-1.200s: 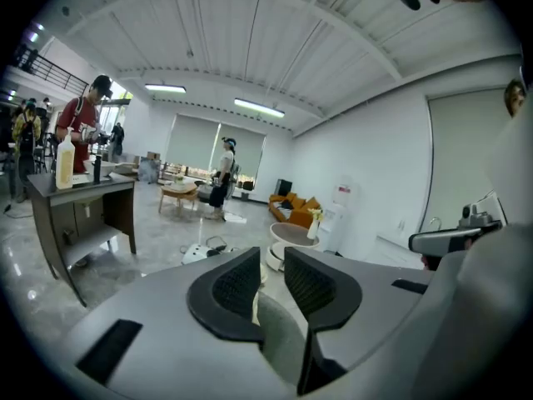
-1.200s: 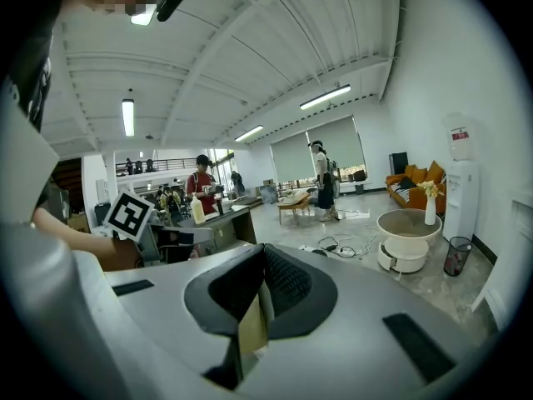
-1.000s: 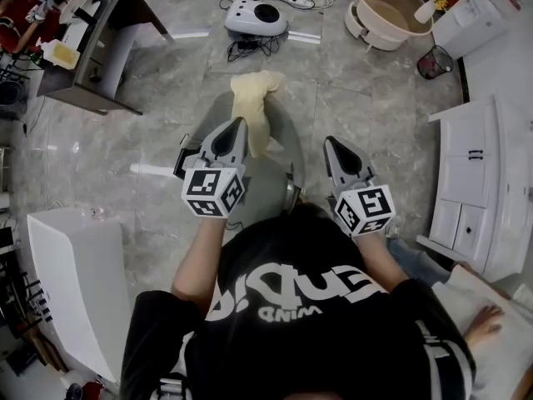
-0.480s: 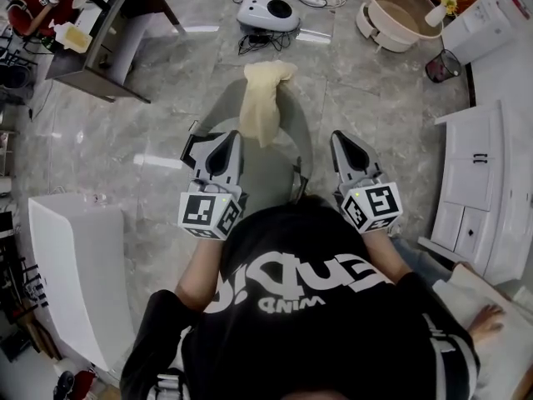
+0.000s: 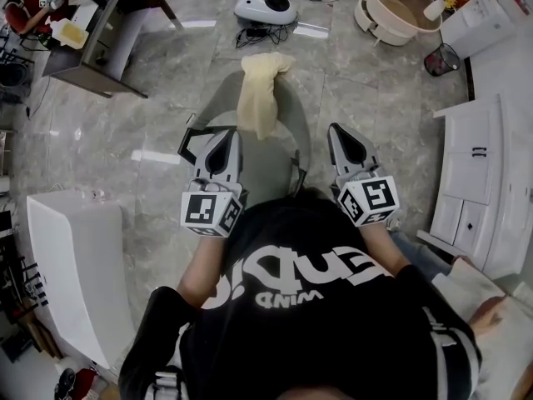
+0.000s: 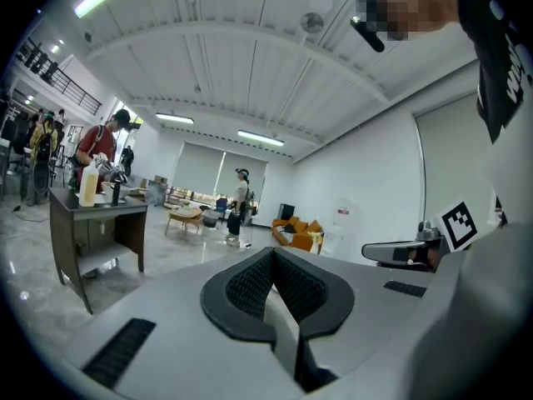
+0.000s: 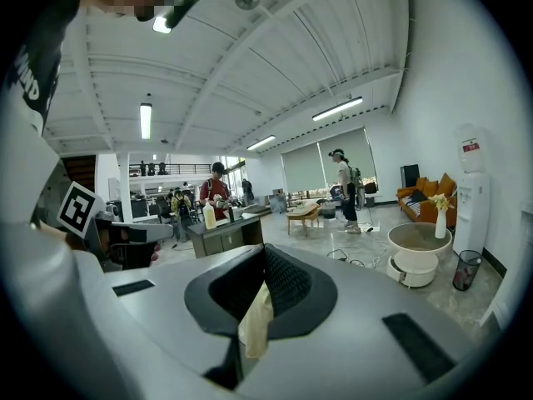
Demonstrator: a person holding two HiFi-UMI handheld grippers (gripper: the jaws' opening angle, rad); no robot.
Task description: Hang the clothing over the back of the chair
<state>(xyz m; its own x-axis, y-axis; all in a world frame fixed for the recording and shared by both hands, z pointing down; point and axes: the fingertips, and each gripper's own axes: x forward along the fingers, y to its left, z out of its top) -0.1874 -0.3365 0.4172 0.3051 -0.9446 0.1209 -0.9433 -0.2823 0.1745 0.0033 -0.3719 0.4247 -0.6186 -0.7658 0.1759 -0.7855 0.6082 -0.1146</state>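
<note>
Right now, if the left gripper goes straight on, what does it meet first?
Nothing near, it seems: the left gripper, jaws shut, has a free way ahead; the cloth hangs just right of that line. Depth unclear.

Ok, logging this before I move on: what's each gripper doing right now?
Left gripper: jaws closed, holding nothing.
Right gripper: jaws closed, holding nothing; the cloth hangs apart on the chair.

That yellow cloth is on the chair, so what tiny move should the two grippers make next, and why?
Probably just lower both grippers and stop. The yellow cloth is draped over the back of the chair, and the left gripper and right gripper are shut, empty and clear of it, so the hanging looks done.
</note>
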